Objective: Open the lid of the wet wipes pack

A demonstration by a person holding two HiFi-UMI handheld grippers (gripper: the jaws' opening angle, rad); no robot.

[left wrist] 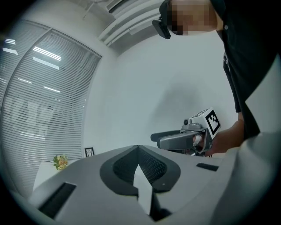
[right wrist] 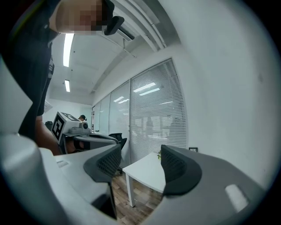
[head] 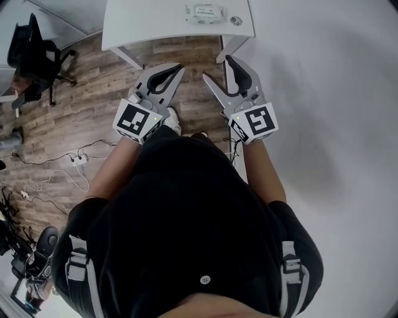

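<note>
**Step in hand:** approach. The flat pale wet wipes pack (head: pixel 208 12) lies on the white rectangular table (head: pixel 137 25), toward its right end. The lid appears still closed (too small to confirm).

Both grippers are over the brown plank floor (head: pixel 93 93), well short of the table.
- **Left gripper** (head: pixel 178 68): jaws together, holding nothing.
- **Right gripper** (head: pixel 217 68): jaws spread wide, empty.

**Next move:** advance both grippers past the table's near edge, steady the pack, and catch the lid's rim.

**Clearance:** the room ahead is open. The white wall (head: pixel 323 93) runs close on the right, and the black office chair (head: pixel 34 53) stands well apart on the left.
</note>
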